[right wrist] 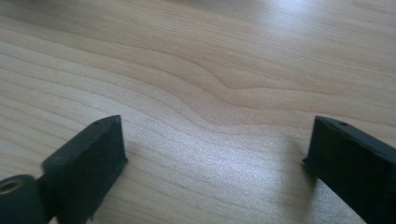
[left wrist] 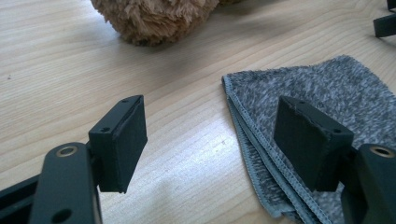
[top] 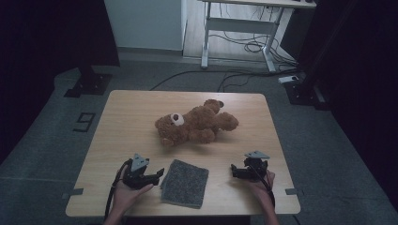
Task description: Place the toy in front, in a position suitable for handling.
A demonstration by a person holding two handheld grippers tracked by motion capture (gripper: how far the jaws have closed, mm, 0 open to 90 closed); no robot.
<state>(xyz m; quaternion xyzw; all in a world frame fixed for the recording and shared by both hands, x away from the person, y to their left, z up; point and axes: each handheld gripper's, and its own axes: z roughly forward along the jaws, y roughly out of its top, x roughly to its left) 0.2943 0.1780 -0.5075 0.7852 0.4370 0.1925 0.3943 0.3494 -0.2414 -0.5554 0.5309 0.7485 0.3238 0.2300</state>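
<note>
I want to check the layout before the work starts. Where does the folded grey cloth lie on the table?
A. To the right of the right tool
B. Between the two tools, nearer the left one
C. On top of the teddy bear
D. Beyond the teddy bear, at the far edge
B: in the high view the grey cloth lies flat between the left tool and the right tool, close to the left one, with the teddy bear farther back.

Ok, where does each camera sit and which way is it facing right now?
High view: above the person's side, looking forward and down on the table; teddy bear, grey towel, both hands holding the left gripper and right gripper.
Left gripper view: low along its open jaws toward the towel's edge, bear beyond.
Right gripper view: along its open jaws onto bare wood.
Shared: high and left views show bear and towel.
</note>
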